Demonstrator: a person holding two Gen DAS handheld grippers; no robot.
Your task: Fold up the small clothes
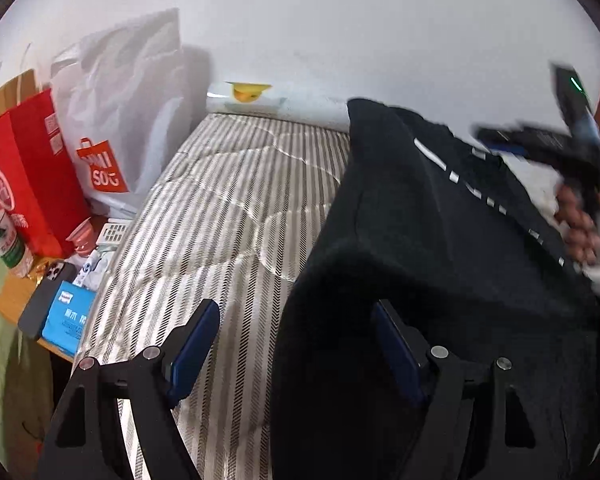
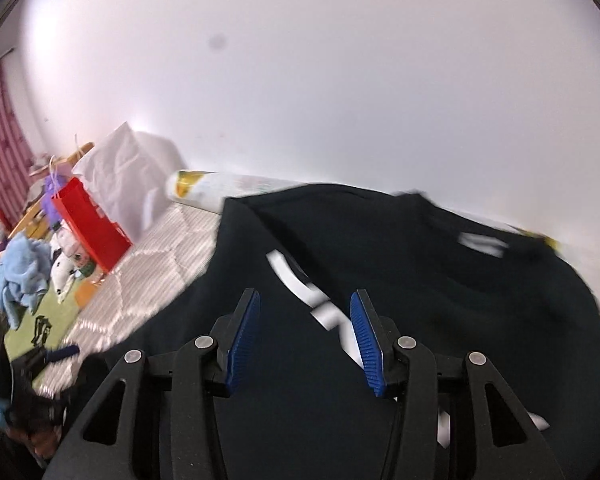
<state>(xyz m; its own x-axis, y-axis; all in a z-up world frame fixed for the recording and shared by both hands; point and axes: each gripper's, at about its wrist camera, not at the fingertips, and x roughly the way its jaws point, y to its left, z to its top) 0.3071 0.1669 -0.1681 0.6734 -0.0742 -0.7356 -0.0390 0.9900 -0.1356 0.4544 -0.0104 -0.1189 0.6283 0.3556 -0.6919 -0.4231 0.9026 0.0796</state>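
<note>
A black garment with white lettering (image 1: 440, 240) lies bunched on the striped bed cover (image 1: 228, 208). My left gripper (image 1: 296, 344) is open at the garment's left edge; its right finger sits over the black cloth and its left finger over the bed cover. My right gripper (image 2: 306, 336) is open and empty just above the same garment (image 2: 400, 264), with the white letters between its blue pads. The right gripper (image 1: 548, 148), blurred, also shows at the far right of the left wrist view, held by a hand.
A red paper bag (image 1: 28, 176) and a white shopping bag (image 1: 120, 120) stand at the bed's left side, with a phone (image 1: 46, 300), a blue packet and a bottle below them. A rolled printed tube (image 2: 220, 190) lies against the white wall. Blue cloth and toys (image 2: 20, 272) lie on a green surface.
</note>
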